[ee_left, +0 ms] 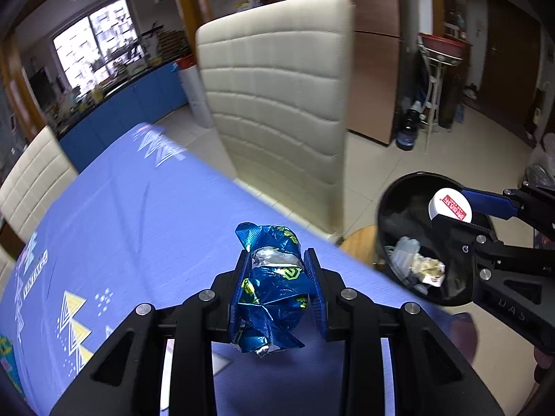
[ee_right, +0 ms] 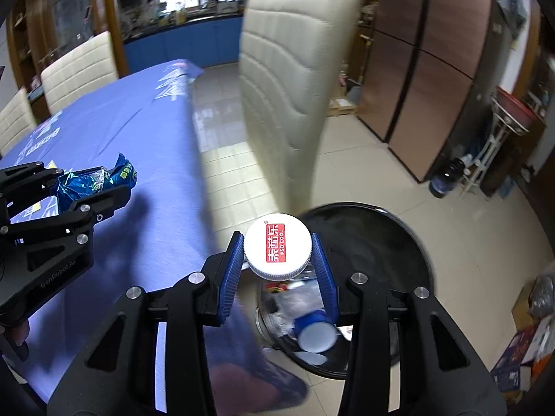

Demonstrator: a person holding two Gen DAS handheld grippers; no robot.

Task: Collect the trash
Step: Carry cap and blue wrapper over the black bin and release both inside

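My left gripper (ee_left: 277, 263) is shut on a crumpled blue foil wrapper (ee_left: 270, 287) and holds it above the blue tablecloth (ee_left: 138, 208), near the table's right edge. The wrapper also shows in the right wrist view (ee_right: 93, 182). My right gripper (ee_right: 279, 253) is shut on a clear plastic bottle with a white cap (ee_right: 276, 250) bearing a red label. It holds the bottle over the open black trash bin (ee_right: 399, 242). The bin (ee_left: 399, 208) holds several pieces of trash, among them crumpled paper (ee_left: 428, 267) and a blue cup (ee_right: 314, 332).
A cream padded chair (ee_left: 277, 97) stands beside the table, just beyond the bin. More cream chairs (ee_right: 79, 69) stand on the table's far side. A wooden stool (ee_left: 360, 246) sits by the bin. Boxes (ee_right: 523, 346) lie on the tiled floor at the right.
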